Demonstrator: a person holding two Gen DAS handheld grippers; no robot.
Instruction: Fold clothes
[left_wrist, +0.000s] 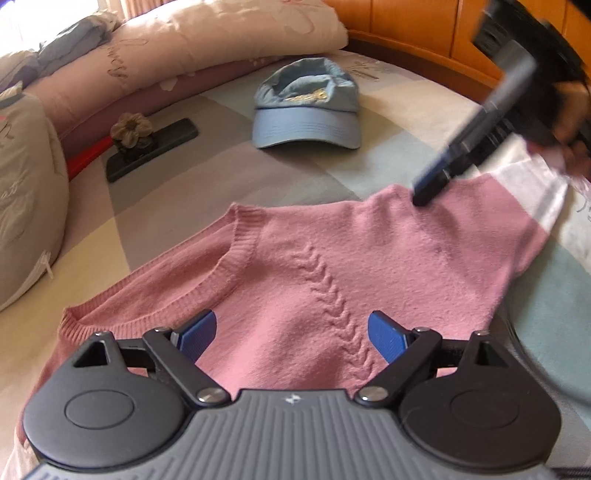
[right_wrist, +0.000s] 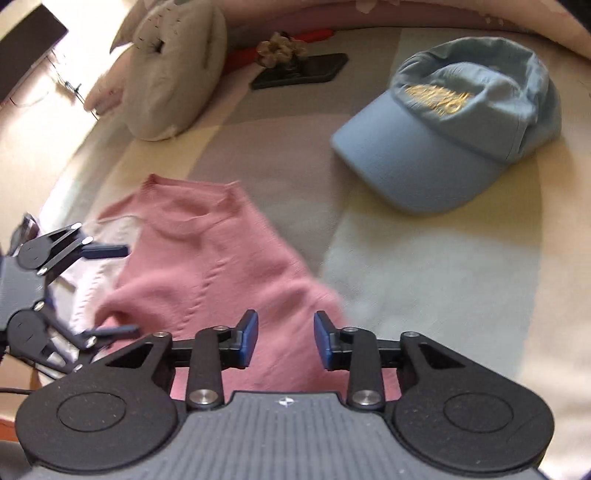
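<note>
A pink knitted sweater with a braided cable down its front (left_wrist: 332, 266) lies spread on the bed's pale checked cover of grey, cream and light green patches (left_wrist: 207, 192), its ribbed neckline toward the left in the left wrist view. Over its near part hovers the left gripper (left_wrist: 291, 332), blue pads spread wide, nothing between them, only knit showing below. At the sweater's far edge the right gripper (left_wrist: 428, 188) points down, its dark tips right at the fabric; from this side it is blurred. The right wrist view settles it: the right gripper's blue pads (right_wrist: 246, 338) stand partly apart over the pink knit, and no fold is pinched between them.

Beyond the sweater, well apart from it, a light blue cotton baseball cap with gold embroidery (right_wrist: 454, 118) rests on the cover, brim toward the cameras, crown slumped. A dark flat phone-like slab (left_wrist: 151, 147) lies near the pillows with a beige fabric flower (left_wrist: 131, 129) on top of it. Pinkish printed pillows (left_wrist: 177, 48) line the far edge, a grey cushion (right_wrist: 173, 74) beside them.
</note>
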